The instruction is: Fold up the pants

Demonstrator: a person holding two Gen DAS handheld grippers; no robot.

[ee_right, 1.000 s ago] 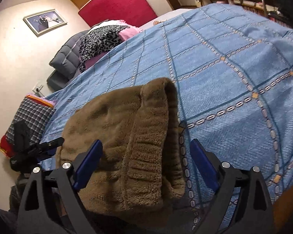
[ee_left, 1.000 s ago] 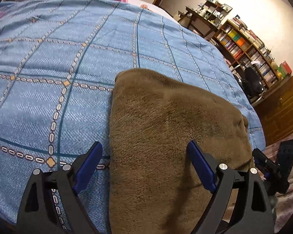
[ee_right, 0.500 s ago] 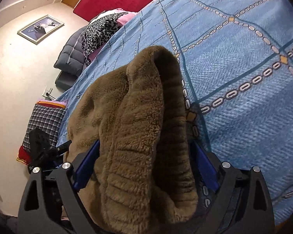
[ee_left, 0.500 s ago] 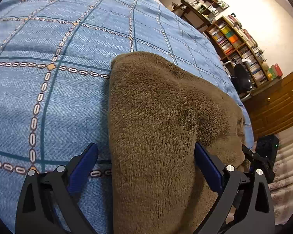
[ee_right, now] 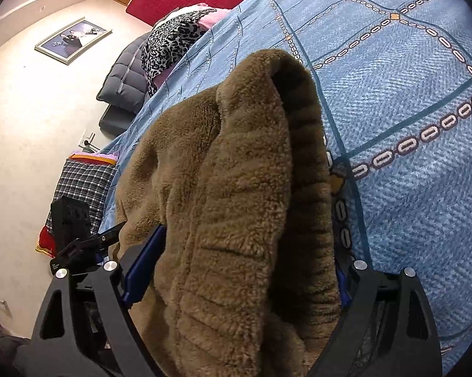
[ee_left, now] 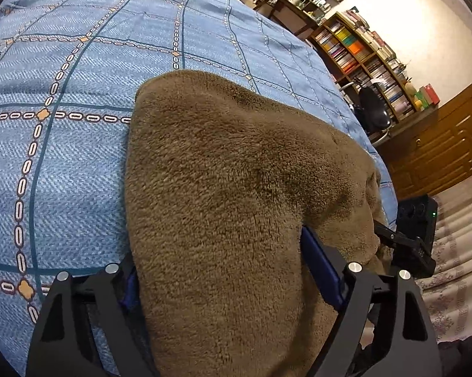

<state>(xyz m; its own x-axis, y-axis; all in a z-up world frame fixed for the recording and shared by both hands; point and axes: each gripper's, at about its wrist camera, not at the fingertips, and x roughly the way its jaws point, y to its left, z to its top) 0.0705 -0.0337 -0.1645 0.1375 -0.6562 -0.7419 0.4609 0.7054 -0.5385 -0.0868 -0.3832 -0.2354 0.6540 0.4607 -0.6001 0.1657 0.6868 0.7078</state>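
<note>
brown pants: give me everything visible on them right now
The brown pants are thick, fuzzy fleece in one plain brown. A ribbed band, likely the waistband, shows in the right wrist view, folded over and gaping open at the top. They lie bunched near the edge of the bed's blue patterned cover, with fabric filling the gap between the fingers of both the left gripper and the right gripper. Whether the jaws have clamped is not clear. Legs and cuffs are not distinguishable.

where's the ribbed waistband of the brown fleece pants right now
In the right wrist view, the ribbed waistband sits between the right gripper fingers, beside the blue patterned bedspread.
</note>
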